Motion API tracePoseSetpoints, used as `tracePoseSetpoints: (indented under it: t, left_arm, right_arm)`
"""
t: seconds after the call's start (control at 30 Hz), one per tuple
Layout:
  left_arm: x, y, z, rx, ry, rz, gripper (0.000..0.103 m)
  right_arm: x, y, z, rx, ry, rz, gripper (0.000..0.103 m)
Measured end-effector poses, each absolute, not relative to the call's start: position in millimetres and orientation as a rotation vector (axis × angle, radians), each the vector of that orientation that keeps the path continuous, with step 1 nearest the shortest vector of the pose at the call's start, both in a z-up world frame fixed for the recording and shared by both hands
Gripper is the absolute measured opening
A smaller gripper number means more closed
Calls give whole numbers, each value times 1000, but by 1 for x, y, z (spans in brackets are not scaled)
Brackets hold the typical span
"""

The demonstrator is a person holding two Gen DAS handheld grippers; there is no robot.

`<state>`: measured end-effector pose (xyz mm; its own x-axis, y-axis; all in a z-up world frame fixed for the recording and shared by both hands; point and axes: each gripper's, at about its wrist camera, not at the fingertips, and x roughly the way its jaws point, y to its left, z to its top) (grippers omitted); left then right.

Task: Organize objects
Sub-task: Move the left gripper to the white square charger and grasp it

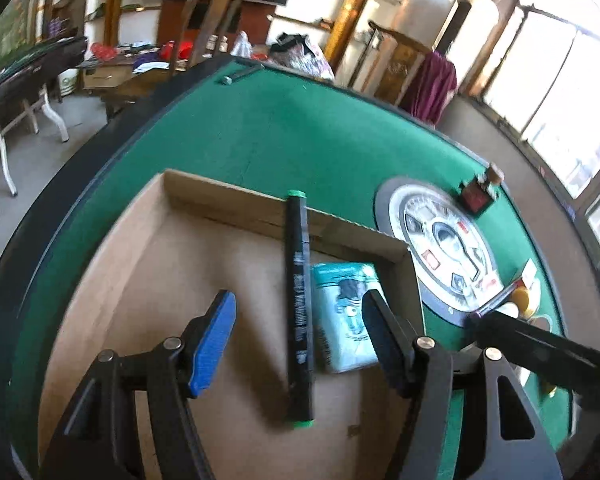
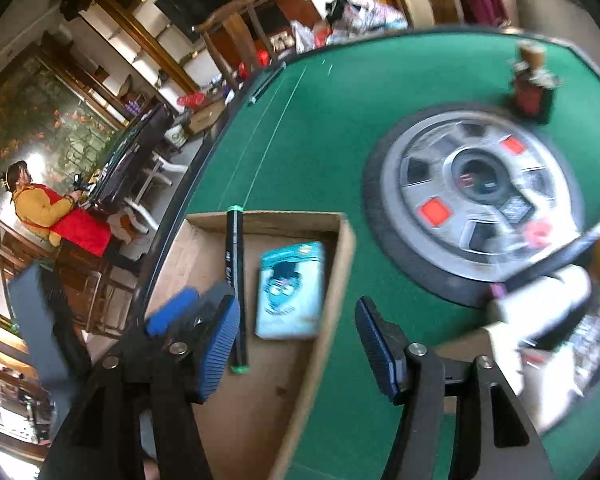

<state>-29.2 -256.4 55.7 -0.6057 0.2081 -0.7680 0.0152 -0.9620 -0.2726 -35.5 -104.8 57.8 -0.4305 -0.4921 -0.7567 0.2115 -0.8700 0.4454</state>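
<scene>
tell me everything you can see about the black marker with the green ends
The marker is a long, slim black stick with a bright green tip at each end and pale print along its barrel, too blurred to read. It looks like plastic. It lies in the cardboard box, its far end propped on the box's far wall, so it tilts. A light blue packet lies close on its right; whether they touch is unclear. No claw holds it.

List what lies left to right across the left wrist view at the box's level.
Brown cardboard box → black marker with green ends → light-blue tissue pack → round grey dial in the green table.
</scene>
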Motion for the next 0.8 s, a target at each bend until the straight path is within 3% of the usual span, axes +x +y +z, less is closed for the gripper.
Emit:
tracePoseSetpoints:
  t: [0.03,0.07,0.1,0.3,0.33,0.37,0.4,0.43,0.6,0.67,0.8]
  left_arm:
    - [-32,-252,53,-1371,-352,2687,59]
    - [-34,-249,49,-1397,-335,2680,34]
    - [-35,-248,45,-1434,-341,2658,15]
    - [-13,-252,46,-1454,-372,2652,15]
    - [-9,-253,50,-1446,-381,2660,18]
    - [-5,-254,53,-1436,-394,2669,39]
    - [-1,-256,58,-1421,-415,2691,69]
    - [4,-259,64,-1404,-433,2719,78]
    - [32,-247,103,-1275,-439,2750,84]
    - [40,-225,115,-1206,-354,2747,89]
    - [44,-163,112,-1172,-157,2647,91]
  right_arm:
    - [-30,-96,61,1354,-414,-2326,67]
    - [-25,-87,63,1346,-428,-2335,67]
    - [-21,-76,66,1334,-438,-2349,67]
    - [-3,-25,85,1256,-446,-2471,72]
    - [-1,-16,86,1251,-461,-2473,73]
    - [1,-4,87,1247,-494,-2468,73]
    - [1,5,89,1244,-512,-2464,73]
    - [4,16,90,1237,-536,-2465,73]
    - [27,80,100,1148,-590,-2591,77]
    - [37,111,100,1111,-595,-2718,84]
    - [46,154,92,1088,-627,-2874,84]
